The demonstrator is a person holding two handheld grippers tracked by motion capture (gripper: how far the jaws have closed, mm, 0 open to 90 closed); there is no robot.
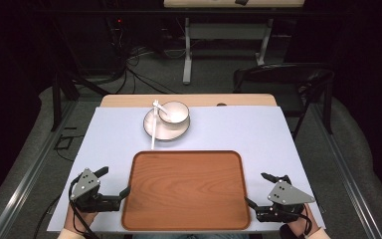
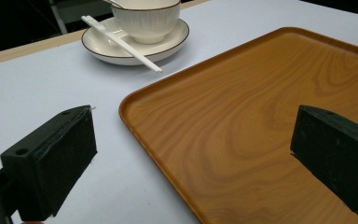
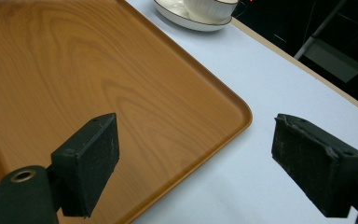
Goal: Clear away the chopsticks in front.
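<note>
While the tray [image 1: 186,189] lies bare at the table's [image 1: 258,134] near edge, the left gripper [image 1: 113,181] and right gripper [image 1: 257,189] flank its near corners, jaws spread wide, empty. Beyond sits a bowl [image 1: 173,112] on a saucer [image 1: 153,127] with chopsticks [image 1: 154,130].

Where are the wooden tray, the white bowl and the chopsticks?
wooden tray [image 1: 186,188], high view, bare middle of its floor.
white bowl [image 2: 145,21], left gripper view, ribbed side wall.
chopsticks [image 2: 121,43], left gripper view, middle of their length.
</note>
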